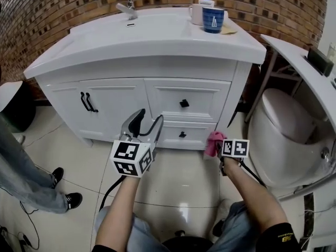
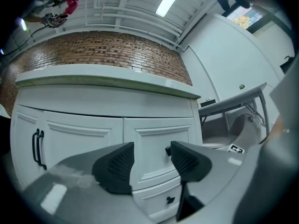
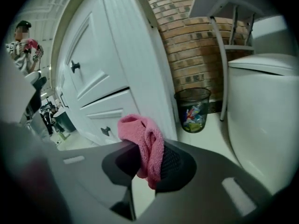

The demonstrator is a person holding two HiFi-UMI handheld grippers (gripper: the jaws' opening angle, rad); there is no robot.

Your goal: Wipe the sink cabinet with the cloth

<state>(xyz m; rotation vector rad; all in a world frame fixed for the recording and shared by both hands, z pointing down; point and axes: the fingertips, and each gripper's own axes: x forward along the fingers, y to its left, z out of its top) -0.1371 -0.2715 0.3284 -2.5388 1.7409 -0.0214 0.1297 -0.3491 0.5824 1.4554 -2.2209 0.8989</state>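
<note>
The white sink cabinet [image 1: 157, 96] stands against a brick wall, with two doors at the left and two drawers at the right. A pink cloth [image 3: 145, 146] is pinched in my right gripper [image 3: 145, 164], which is shut on it. In the head view the cloth [image 1: 214, 142] sits low beside the cabinet's right corner, near the lower drawer [image 1: 184, 134]. My left gripper [image 1: 146, 124] is open and empty, held in front of the drawers; its view shows the cabinet front [image 2: 107, 125] between the jaws.
A toilet [image 1: 294, 135] stands right of the cabinet. A small bin [image 3: 194, 108] sits by the wall between them. A blue cup [image 1: 213, 20], a white mug and a soap bottle stand on the counter. A bystander's legs [image 1: 31, 182] are at the left.
</note>
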